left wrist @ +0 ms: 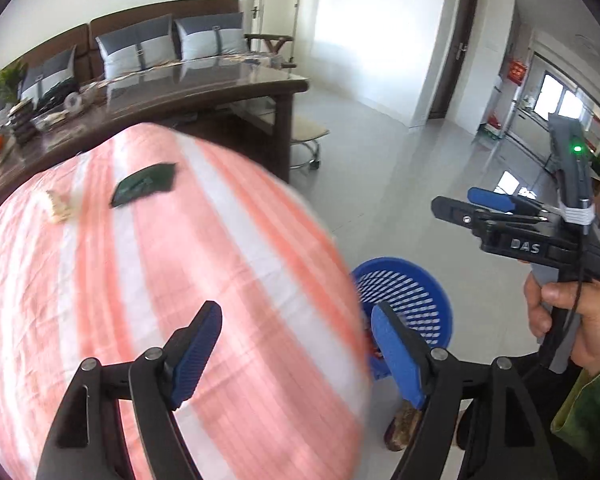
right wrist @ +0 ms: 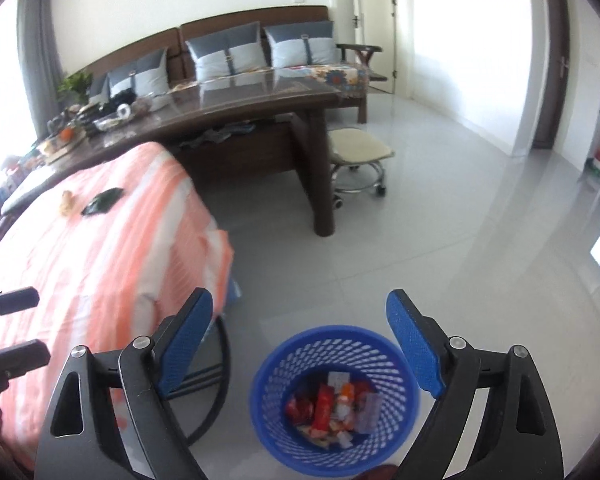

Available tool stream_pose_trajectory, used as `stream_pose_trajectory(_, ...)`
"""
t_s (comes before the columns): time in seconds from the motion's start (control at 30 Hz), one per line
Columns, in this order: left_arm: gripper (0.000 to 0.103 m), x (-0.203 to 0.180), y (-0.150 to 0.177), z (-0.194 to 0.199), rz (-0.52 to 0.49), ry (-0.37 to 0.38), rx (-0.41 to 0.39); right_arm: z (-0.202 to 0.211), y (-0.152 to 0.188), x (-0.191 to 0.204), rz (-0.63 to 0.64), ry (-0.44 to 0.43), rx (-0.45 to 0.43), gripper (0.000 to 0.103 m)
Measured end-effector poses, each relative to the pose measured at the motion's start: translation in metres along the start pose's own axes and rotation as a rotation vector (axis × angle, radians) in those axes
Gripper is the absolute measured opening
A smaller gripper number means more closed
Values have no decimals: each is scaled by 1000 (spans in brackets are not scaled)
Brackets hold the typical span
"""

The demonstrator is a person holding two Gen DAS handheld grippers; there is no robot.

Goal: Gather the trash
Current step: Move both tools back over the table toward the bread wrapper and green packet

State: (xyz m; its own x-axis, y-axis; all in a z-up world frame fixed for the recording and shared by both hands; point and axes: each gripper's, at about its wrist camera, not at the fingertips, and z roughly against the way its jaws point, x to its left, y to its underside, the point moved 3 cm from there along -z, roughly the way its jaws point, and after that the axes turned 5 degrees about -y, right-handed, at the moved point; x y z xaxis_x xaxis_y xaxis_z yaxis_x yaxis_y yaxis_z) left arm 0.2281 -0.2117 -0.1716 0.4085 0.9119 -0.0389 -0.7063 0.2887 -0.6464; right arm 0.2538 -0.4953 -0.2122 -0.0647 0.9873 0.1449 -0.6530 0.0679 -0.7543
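A dark green wrapper [left wrist: 144, 185] and a crumpled beige scrap [left wrist: 58, 208] lie far out on the pink-striped cloth [left wrist: 180, 280]; both also show in the right wrist view, wrapper [right wrist: 102, 201], scrap [right wrist: 67, 201]. A blue mesh basket [right wrist: 334, 396] stands on the floor with several red and white wrappers [right wrist: 328, 404] inside. My left gripper [left wrist: 296, 354] is open and empty over the cloth's near edge. My right gripper [right wrist: 300, 344] is open and empty, above the basket. The right gripper also shows in the left wrist view [left wrist: 456, 200].
A long dark wooden table [right wrist: 240, 108] with clutter at its left end stands behind the cloth. A wheeled stool [right wrist: 358, 160] is beside it. A sofa with grey cushions [right wrist: 228, 56] is at the back. Grey tiled floor [right wrist: 440, 260] lies to the right.
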Motion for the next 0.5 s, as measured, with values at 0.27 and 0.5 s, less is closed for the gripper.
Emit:
stream_pose_trajectory(0.27,79,143,-7,0,200,-245,39,-44,10,171,147,-280,111,95)
stream_pose_trajectory(0.5,79,227,-71,-39,313,-302,6,-91,37,255,298,-337,218,96)
